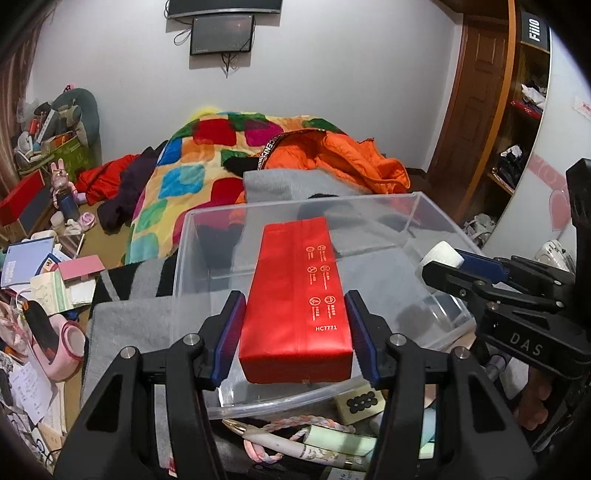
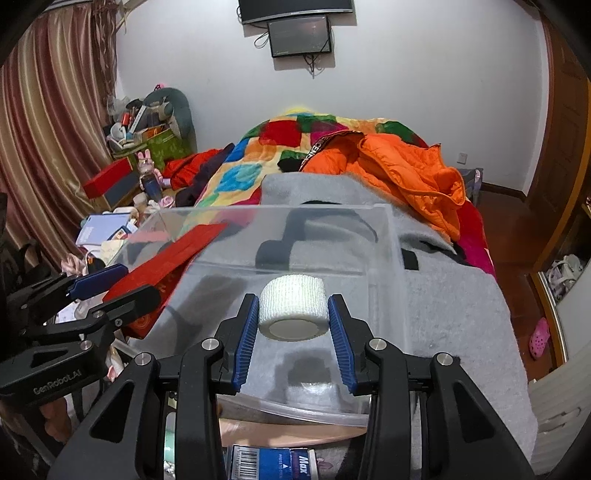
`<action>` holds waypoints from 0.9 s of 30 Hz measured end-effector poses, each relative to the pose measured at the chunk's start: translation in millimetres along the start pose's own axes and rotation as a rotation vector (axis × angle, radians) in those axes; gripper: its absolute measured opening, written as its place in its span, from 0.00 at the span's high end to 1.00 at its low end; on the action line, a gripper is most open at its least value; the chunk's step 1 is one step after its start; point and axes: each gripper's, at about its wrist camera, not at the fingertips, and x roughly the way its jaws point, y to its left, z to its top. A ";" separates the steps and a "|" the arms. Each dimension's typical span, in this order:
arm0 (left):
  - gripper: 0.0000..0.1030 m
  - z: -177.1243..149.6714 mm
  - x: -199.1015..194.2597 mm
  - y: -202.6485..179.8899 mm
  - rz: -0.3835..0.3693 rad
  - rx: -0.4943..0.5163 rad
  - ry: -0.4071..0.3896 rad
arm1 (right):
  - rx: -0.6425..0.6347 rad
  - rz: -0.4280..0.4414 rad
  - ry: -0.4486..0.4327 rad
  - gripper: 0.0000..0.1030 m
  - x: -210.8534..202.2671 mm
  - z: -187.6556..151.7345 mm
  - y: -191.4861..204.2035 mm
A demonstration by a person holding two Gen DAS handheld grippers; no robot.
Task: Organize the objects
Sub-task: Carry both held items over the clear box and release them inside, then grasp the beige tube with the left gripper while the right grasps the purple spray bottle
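Showing pen (image 1: 295, 448) left view, barcoded box (image 2: 271, 463) right

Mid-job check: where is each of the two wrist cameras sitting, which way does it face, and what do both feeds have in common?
Left wrist view: sits on the left gripper, looking forward and down along its fingers at the red box clamped over the clear bin; the right gripper shows at right.
Right wrist view: sits on the right gripper, looking forward and down at the white tape roll it holds over the same bin; the left gripper shows at left.
Shared: bin, red box, tape roll, orange jacket, wall screen.
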 end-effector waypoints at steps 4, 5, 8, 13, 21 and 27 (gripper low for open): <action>0.47 -3.2 2.1 -0.2 0.002 -0.001 0.008 | -0.015 -0.010 0.012 0.66 4.3 -2.9 4.8; 0.47 -3.3 2.7 -0.6 0.005 0.001 0.012 | -0.020 -0.016 0.012 0.65 4.5 -3.4 6.2; 0.47 -3.9 4.7 -1.8 0.006 0.003 0.024 | -0.030 -0.016 0.013 0.65 3.8 -4.2 9.1; 0.46 -5.7 2.1 -1.9 0.004 0.004 0.024 | -0.035 -0.019 0.019 0.65 2.5 -4.8 11.9; 0.34 -3.6 -25.5 -3.7 0.001 0.007 -0.020 | -0.019 0.004 -0.020 0.49 -16.2 -5.6 7.1; 0.17 -1.6 -59.0 1.6 0.011 0.014 -0.084 | -0.013 0.004 -0.070 0.32 -42.5 -7.5 1.8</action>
